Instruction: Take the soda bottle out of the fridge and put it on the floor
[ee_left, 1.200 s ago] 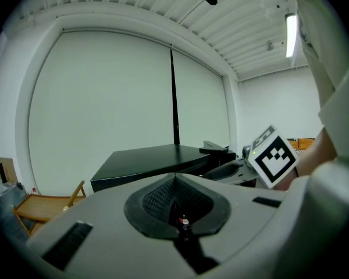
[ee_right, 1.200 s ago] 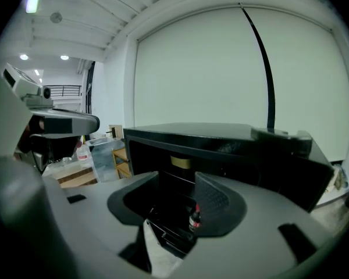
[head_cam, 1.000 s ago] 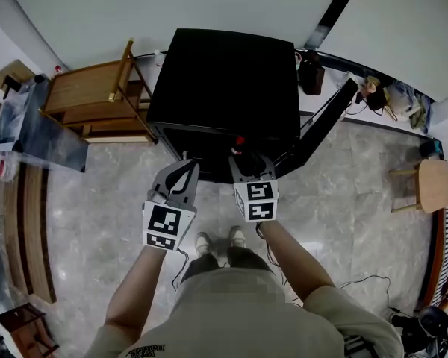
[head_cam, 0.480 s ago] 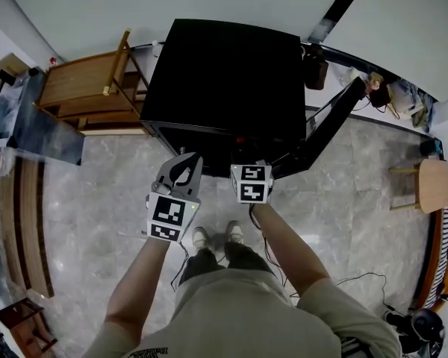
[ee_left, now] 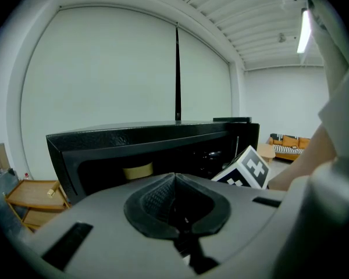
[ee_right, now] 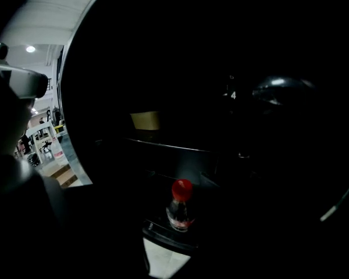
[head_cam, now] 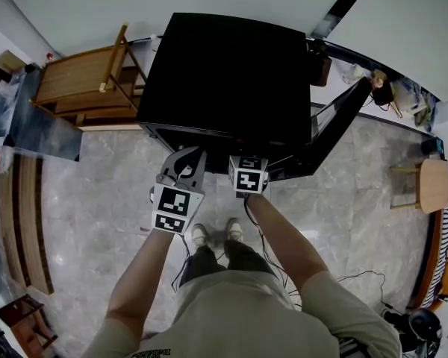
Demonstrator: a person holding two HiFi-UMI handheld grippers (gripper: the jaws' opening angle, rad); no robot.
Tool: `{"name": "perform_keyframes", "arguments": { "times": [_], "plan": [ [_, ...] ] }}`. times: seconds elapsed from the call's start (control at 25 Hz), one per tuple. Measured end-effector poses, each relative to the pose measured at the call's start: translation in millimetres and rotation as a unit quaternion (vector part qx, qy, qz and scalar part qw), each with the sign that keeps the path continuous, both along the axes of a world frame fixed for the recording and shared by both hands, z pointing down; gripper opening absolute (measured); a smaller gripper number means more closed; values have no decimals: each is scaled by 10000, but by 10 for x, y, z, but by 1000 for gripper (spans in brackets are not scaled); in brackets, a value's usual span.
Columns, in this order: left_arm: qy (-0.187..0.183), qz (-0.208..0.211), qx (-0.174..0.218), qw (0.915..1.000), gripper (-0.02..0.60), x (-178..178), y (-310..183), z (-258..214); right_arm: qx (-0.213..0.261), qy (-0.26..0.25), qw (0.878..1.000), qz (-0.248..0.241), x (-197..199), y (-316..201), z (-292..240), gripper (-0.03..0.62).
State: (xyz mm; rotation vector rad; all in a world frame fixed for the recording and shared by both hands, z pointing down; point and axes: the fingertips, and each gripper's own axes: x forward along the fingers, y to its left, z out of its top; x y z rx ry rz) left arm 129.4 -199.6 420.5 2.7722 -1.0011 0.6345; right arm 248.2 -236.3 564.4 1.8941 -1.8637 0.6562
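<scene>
The soda bottle is small, with a red cap and a clear neck over darker contents. It stands upright at the lower centre of the right gripper view, on a low ledge inside the dark fridge, close to the front edge. In the head view, the fridge is a low black box at upper centre, and its door is swung open towards the right. The floor of grey marbled tiles fills the middle of that view.
</scene>
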Motion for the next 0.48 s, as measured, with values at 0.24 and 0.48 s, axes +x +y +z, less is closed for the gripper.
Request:
{"name": "perform_keyframes", "arguments": {
  "times": [0.24, 0.48],
  "plan": [
    [-143, 45, -181, 9997, 6, 34, 20, 168, -116, -42, 9999, 82, 82, -53, 171, 196],
    [-168, -7, -292, 9994, 6, -6, 45, 273, -156, -102, 9998, 8, 96, -106, 346, 196]
  ]
}}
